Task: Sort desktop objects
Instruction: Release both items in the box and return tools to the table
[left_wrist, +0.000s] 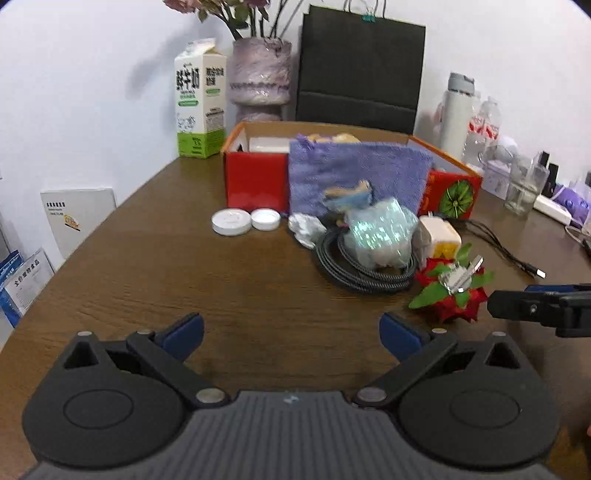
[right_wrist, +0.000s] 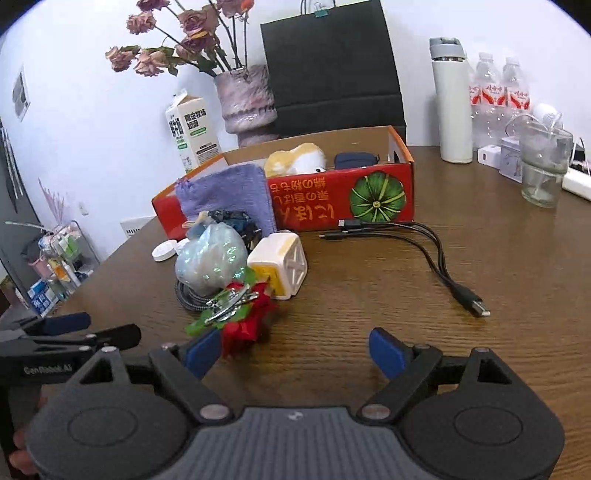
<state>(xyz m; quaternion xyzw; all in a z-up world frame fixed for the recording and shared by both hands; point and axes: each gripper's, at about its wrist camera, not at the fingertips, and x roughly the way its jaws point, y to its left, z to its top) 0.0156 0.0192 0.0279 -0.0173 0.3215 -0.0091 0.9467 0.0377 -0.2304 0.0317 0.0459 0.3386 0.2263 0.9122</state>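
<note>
A red cardboard box stands mid-table with a purple towel draped over its front wall and a plush toy inside. In front lie a red flower with a metal clip, a shiny wrapped bundle, a coiled grey cable, a white-yellow cube and two white lids. My left gripper is open over bare wood, short of the pile. My right gripper is open, its left pad beside the flower.
A black multi-head cable trails right of the box. At the back stand a milk carton, a flower vase, a black paper bag, a white flask, water bottles and a glass.
</note>
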